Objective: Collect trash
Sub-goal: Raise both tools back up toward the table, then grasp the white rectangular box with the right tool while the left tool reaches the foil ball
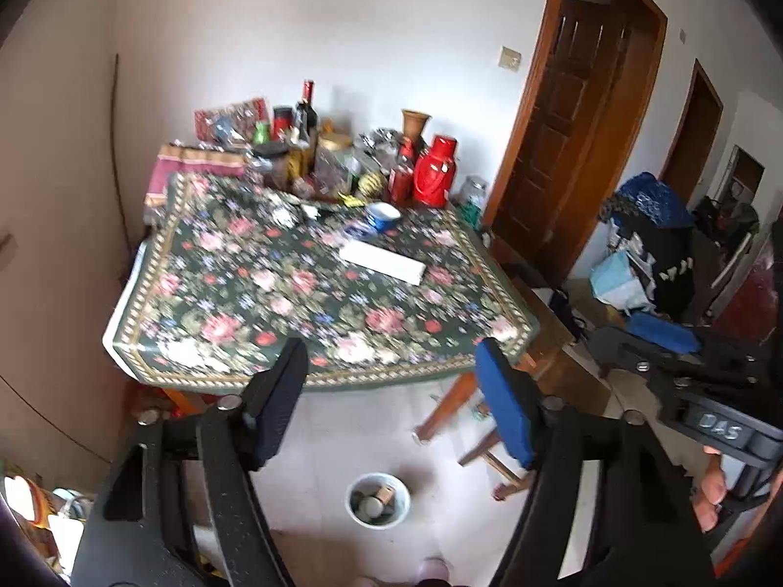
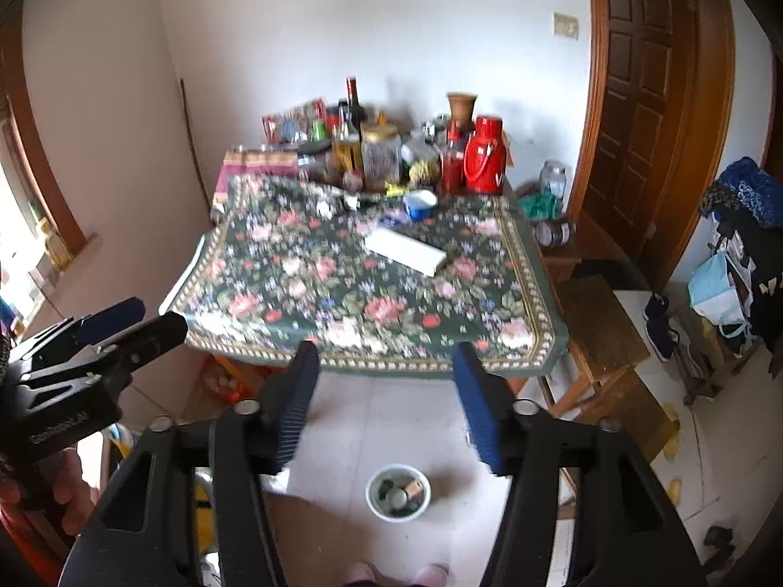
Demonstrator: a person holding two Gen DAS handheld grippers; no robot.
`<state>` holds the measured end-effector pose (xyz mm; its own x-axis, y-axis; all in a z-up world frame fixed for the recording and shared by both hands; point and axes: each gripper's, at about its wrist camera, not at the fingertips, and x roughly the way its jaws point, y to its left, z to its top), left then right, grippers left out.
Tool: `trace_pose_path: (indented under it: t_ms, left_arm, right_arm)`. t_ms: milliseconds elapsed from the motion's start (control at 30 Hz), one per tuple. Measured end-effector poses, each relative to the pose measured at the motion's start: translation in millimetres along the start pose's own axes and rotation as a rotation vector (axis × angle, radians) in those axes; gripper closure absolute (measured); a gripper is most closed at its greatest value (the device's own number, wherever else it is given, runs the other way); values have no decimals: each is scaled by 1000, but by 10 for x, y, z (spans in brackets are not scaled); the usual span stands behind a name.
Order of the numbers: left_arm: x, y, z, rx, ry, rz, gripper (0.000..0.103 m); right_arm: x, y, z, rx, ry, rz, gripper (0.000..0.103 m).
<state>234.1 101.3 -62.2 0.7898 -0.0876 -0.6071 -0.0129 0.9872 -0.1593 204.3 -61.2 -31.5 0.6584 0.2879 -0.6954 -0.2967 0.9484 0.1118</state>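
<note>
A small white bin (image 1: 378,501) (image 2: 398,491) stands on the pale floor tiles in front of the table, with several bits of rubbish inside. On the floral tablecloth (image 1: 274,303) (image 2: 342,303) lie a long white box (image 1: 381,261) (image 2: 406,249), a blue bowl (image 1: 384,215) (image 2: 421,203), a blue wrapper (image 1: 357,230) and a crumpled white scrap (image 2: 323,208). My left gripper (image 1: 391,357) (image 2: 132,323) hangs open and empty, high above the bin. Beside it my right gripper (image 2: 386,357) (image 1: 636,342) is likewise open with nothing between its blue pads.
Bottles, jars and a red thermos (image 1: 435,171) (image 2: 484,161) crowd the table's far edge against the wall. A wooden bench (image 2: 602,332) stands right of the table, near a brown door (image 2: 641,98). Bags and clothes pile up far right. The person's feet show at the bottom edge.
</note>
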Motion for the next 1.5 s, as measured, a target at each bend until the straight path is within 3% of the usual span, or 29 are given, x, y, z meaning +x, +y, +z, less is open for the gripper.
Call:
trace_pose_path:
  t_ms: [100,167,233,500,900,1067,1300,1500]
  left_arm:
    - [24,84,30,-18,4,0,29]
    - [74,137,47,-34,20,0,28]
    - [125,182,63,-48,33,2,27]
    - [585,220,308,-97,45,57,27]
    - [1473,-162,1206,-137,3,115,27]
    - [1765,-243,1440,-161,-2,162,27]
    - [2075,-76,1578,-202,28,208,27]
    - [2403,350,1668,-224,77,199,27]
  right_arm:
    - [-28,22,32,7,-21,-12,48]
    - [2,10,56,8,-23,-30,32]
    - [34,-26,71,15,-36,-43,24]
    - [351,-326,295,20,-31,-17,24]
    - [1012,-802,1100,-96,-19,63,24]
    - [1287,-907,1370,-158,-7,108,24]
    - [1722,-901,1598,-194,39,157,24]
    - [2195,-742,1641,-202,100,148,24]
